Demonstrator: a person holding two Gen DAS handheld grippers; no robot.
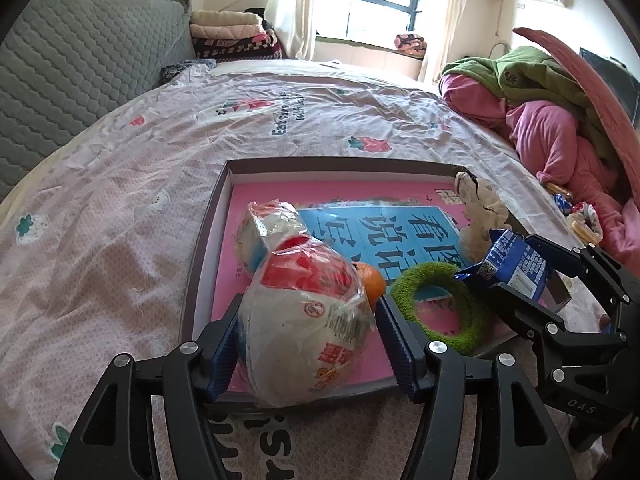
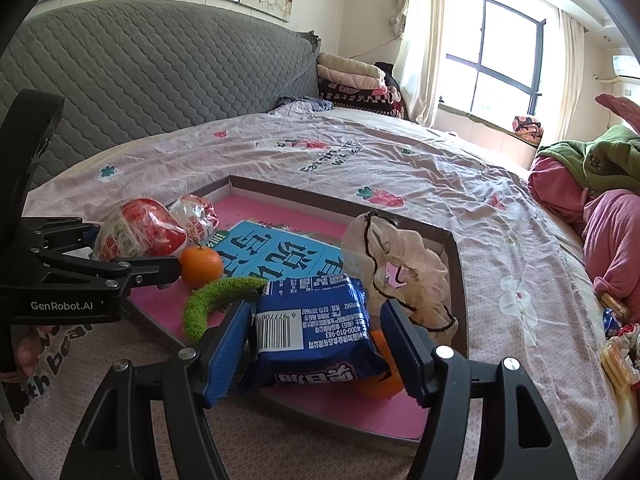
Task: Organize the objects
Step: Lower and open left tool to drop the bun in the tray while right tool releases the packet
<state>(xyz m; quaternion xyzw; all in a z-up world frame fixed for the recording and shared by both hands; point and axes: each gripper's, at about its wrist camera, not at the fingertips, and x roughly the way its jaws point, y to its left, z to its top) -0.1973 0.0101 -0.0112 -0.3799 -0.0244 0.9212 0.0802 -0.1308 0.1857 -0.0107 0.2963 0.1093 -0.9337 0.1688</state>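
**Tongs and tray on the bed: current holdings**

Left tongs (image 1: 304,332): black frame, blue ribbed pads, tilted down over the near edge of the tray (image 1: 208,240). A round white-and-red plastic bag (image 1: 304,320) sits between the pads, with plastic lying against both. Whether they press on it cannot be told.

Right tongs (image 2: 316,340): same build, tilted down. A blue snack packet (image 2: 316,328) stands between the pads. A gap shows on its right side, so the jaws stand apart and do not clamp it.

Right-wrist view only:
- a second orange (image 2: 384,380) under the packet
- the first orange (image 2: 200,266) whole, with its stem
- a barcode and "4000-010-983", upside down on the packet
- "GenRobot.AI" on the left tongs' body, with a person's fingers (image 2: 28,352) below it
- loose snacks (image 2: 616,344) at the bed's right edge

Left-wrist view only:
- the green fuzzy ring (image 1: 440,308) as a full circle
- "DAS" on the right tongs' frame

Both views: a pink book (image 1: 380,232) with large Chinese characters on a blue panel lines the tray floor. A smaller bag (image 1: 268,224) lies behind the first one. A cream scrunchie (image 2: 400,264) rests at the tray's right rim. The tray lies on a pink strawberry-print sheet (image 1: 120,200).
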